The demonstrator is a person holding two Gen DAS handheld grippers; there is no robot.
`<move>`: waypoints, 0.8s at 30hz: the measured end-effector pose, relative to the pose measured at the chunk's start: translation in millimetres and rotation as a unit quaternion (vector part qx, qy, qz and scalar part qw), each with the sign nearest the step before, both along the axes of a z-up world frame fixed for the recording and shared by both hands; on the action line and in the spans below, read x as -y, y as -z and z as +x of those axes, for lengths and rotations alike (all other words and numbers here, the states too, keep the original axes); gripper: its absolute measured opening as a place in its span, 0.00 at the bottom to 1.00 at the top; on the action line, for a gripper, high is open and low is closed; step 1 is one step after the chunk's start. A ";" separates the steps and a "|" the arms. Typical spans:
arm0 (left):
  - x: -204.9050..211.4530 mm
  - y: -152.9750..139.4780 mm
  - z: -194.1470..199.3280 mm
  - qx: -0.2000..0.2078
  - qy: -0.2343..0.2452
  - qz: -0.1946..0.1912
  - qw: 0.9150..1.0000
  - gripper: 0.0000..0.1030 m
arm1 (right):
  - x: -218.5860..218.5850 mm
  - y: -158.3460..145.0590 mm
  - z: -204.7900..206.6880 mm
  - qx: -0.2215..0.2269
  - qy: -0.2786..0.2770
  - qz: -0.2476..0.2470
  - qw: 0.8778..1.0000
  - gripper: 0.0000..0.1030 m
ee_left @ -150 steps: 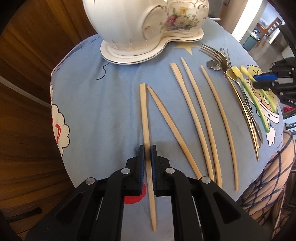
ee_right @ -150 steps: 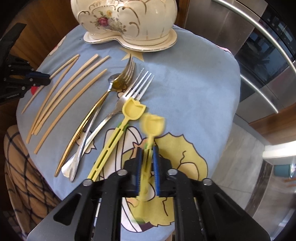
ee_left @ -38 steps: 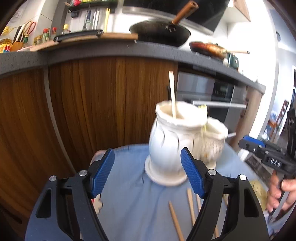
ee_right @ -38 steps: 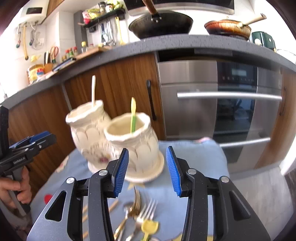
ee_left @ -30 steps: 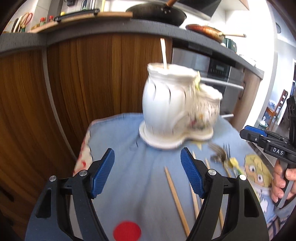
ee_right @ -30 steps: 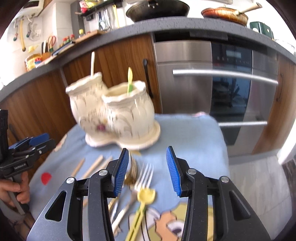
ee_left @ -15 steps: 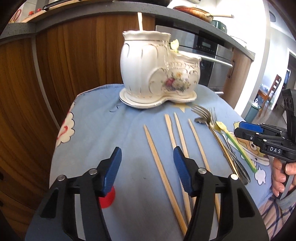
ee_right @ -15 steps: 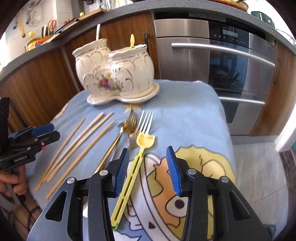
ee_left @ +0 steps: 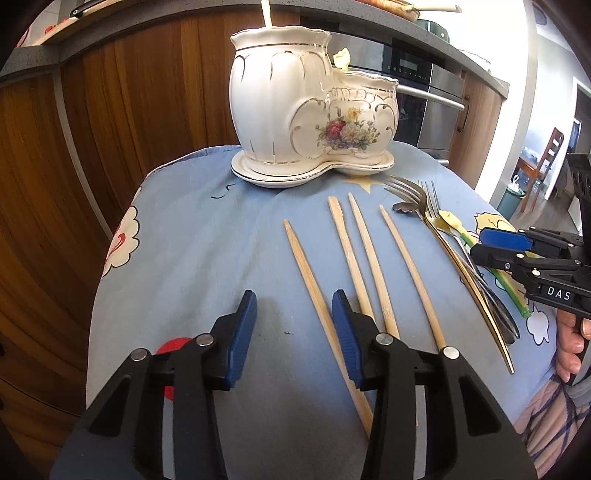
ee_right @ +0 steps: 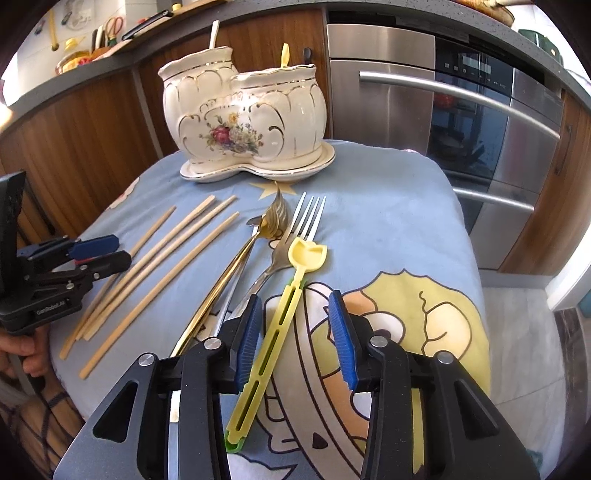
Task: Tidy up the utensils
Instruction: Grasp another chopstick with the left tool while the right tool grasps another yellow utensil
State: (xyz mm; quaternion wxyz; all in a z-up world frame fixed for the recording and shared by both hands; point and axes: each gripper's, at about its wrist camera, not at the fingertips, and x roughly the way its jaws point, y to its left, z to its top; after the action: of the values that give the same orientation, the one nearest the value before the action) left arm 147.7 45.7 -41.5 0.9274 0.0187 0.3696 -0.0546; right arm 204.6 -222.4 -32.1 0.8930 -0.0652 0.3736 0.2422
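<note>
Blue cartoon-print cloth (ee_left: 192,236) covers the round table, wood cabinets and a steel oven (ee_right: 461,110) behind. Far centre: white double ceramic utensil holder (ee_left: 306,110) with gold trim and flower decal, on its matching saucer; one pale chopstick (ee_left: 266,13) stands in the taller pot, a yellow plastic utensil (ee_right: 284,54) in the lower pot. Left gripper (ee_left: 293,334) low over the near cloth, jaws wide apart, holding nothing; its right finger sits over the leftmost bamboo chopstick (ee_left: 314,280), contact unclear. Three more bamboo chopsticks (ee_left: 369,258) lie just right of it, fanned, tips toward the holder. Further right, gold fork (ee_right: 236,258), silver fork (ee_right: 291,240) and a spoon, handles overlapping, spoon mostly hidden. Right gripper (ee_right: 295,332) open wide, empty, straddling the handle of the yellow plastic fork (ee_right: 284,306), which lies flat on the cloth on top of a green piece, head pointing far. Fingers not touching the handle from what shows.
</note>
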 end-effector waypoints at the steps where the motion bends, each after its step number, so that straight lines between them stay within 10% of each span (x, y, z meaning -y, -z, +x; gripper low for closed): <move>1: 1.2 0.3 -0.1 0.001 0.000 0.004 1.000 0.40 | -0.5 0.2 0.0 0.003 0.000 -0.003 1.000 0.37; 24: 0.1 -5.7 9.7 -0.055 0.046 0.048 0.996 0.10 | -8.8 -10.0 28.9 -0.067 -0.082 -0.100 0.989 0.14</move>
State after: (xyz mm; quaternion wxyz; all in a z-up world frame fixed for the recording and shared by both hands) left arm 157.4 45.6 -35.9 0.9003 0.0767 0.4209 -0.0801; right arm 233.5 -213.7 -22.1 0.8322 -0.1680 0.4484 0.2796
